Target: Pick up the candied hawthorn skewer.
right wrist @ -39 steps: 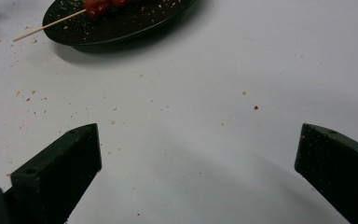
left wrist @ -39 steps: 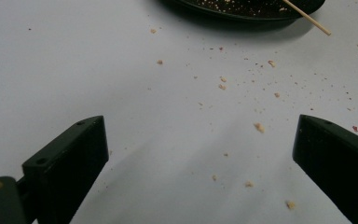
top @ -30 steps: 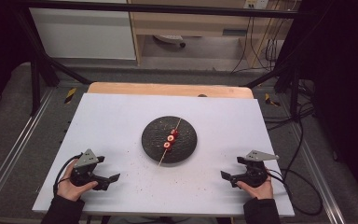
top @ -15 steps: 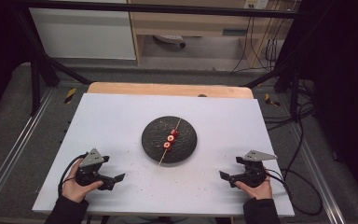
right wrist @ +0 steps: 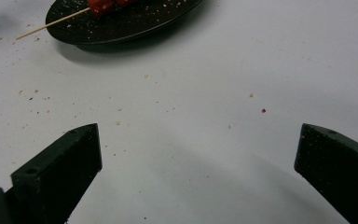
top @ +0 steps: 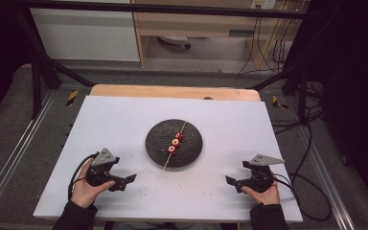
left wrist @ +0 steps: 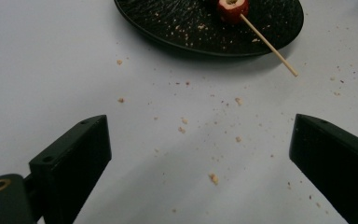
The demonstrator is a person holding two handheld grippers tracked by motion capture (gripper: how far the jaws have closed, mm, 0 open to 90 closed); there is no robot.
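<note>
Skewer (top: 173, 145) handling first: it looks to me like a thin wooden stick, very light, stiff but easy to snap, with two small red fruit pieces (top: 174, 142) threaded near its middle that seem soft and likely to crush or slide along the stick. I would take hold of the bare stick, at the near end that juts past the plate's rim, and pinch it gently rather than squeeze the fruit.

My left gripper (top: 120, 181) sits low over the near-left of the worktop (top: 249, 115), jaws spread wide and holding nothing; in the left gripper view the bare stick end (left wrist: 279, 60) lies ahead and to the right of the gap between my jaws, well apart. My right gripper (top: 235, 182) rests at the near-right, also wide and empty, its jaws pointing toward the middle.

Farther out, the skewer lies slanted across the dark round plate (top: 191, 153) at the middle of the worktop, between my two grippers and farther away than both. Crumbs (left wrist: 212, 177) are scattered over the white surface in front of the plate.
</note>
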